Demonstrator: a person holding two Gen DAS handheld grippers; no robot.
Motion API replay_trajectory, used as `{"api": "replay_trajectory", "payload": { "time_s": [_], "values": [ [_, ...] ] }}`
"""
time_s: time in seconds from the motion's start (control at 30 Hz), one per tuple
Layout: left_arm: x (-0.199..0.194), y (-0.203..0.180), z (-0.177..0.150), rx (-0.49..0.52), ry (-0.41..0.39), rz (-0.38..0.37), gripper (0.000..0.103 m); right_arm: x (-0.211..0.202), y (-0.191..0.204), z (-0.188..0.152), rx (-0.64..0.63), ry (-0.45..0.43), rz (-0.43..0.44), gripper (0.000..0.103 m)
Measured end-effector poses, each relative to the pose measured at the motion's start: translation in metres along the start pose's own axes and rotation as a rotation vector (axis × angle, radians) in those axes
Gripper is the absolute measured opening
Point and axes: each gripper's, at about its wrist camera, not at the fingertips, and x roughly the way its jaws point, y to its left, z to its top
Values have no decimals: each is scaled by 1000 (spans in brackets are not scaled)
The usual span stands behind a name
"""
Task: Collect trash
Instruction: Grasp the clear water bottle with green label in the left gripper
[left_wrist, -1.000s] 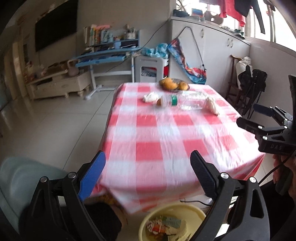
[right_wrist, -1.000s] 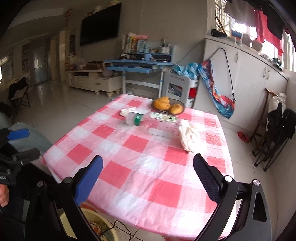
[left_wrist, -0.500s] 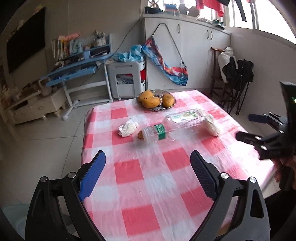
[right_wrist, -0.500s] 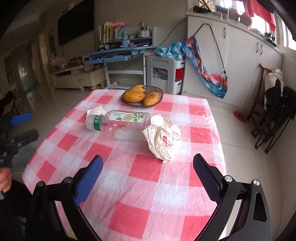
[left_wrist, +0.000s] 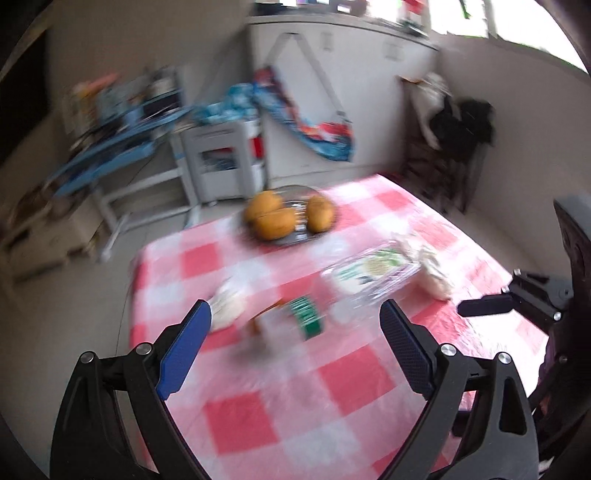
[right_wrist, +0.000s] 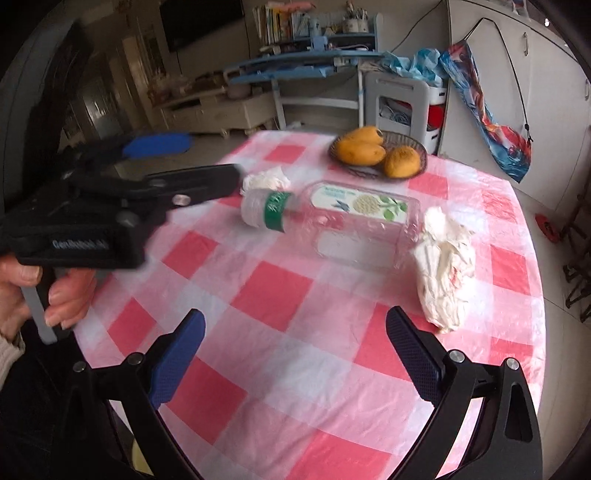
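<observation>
Three bits of trash lie ahead of both tongs: a plastic bottle (right_wrist: 328, 218) on its side, a small tissue wad (right_wrist: 266, 179) by its cap, and a larger crumpled paper (right_wrist: 445, 266) at its base. The left gripper (left_wrist: 295, 343) and right gripper (right_wrist: 295, 354) gape wide, empty. Straddle one piece squarely before squeezing; avoid the mango bowl (right_wrist: 378, 153) beyond.

Left gripper (left_wrist: 295, 325) is black with silver screws; one finger pad (left_wrist: 183, 349) is blue, one black; white letters mark its body; right gripper (right_wrist: 295, 336) looks the same; a cream knit cuff (right_wrist: 9, 349) shows.
</observation>
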Motion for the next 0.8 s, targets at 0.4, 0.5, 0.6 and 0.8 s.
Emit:
{"api": "replay_trajectory", "payload": {
  "time_s": [0.4,0.5,0.6,0.8],
  "values": [
    [86,-77,33,494,156,-144,89,-14,-55,-13,162,48,-58,94],
    [107,-86,36,522,222,-173,79,-12,-58,-10,153,58,-83,94],
    [111,-90,33,538,230,-148,73,-12,-62,-10,153,66,-105,94],
    [83,-66,18,374,260,-163,60,-12,-67,-11,164,77,-114,94]
  ]
}}
